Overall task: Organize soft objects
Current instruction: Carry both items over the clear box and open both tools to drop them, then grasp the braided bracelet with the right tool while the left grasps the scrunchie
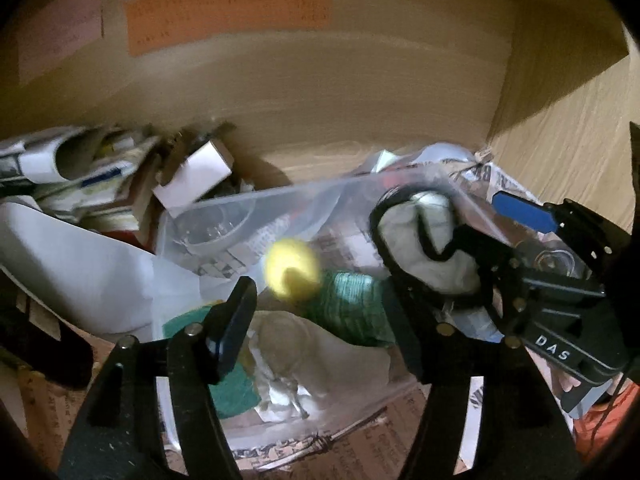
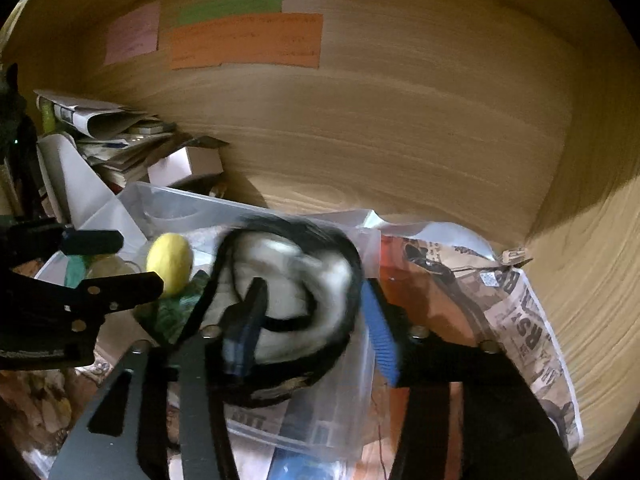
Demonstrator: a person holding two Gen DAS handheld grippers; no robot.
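My right gripper (image 2: 312,320) is clenched on the white-and-black fabric mask (image 2: 296,288), over the clear plastic bin's (image 2: 180,200) right rim. My left gripper (image 1: 316,320) hangs released at nine o'clock, above the green knitted roll (image 1: 352,304) and yellow foam ball (image 1: 292,268). I judge I'm mid-placement; next I lower, then let go.

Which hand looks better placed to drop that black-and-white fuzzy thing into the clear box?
Right. Its tool already straddles the fuzzy bundle over the clear box; the left tool is open, holding nothing.

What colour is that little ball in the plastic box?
Yellow ball, clearest in the right wrist view.
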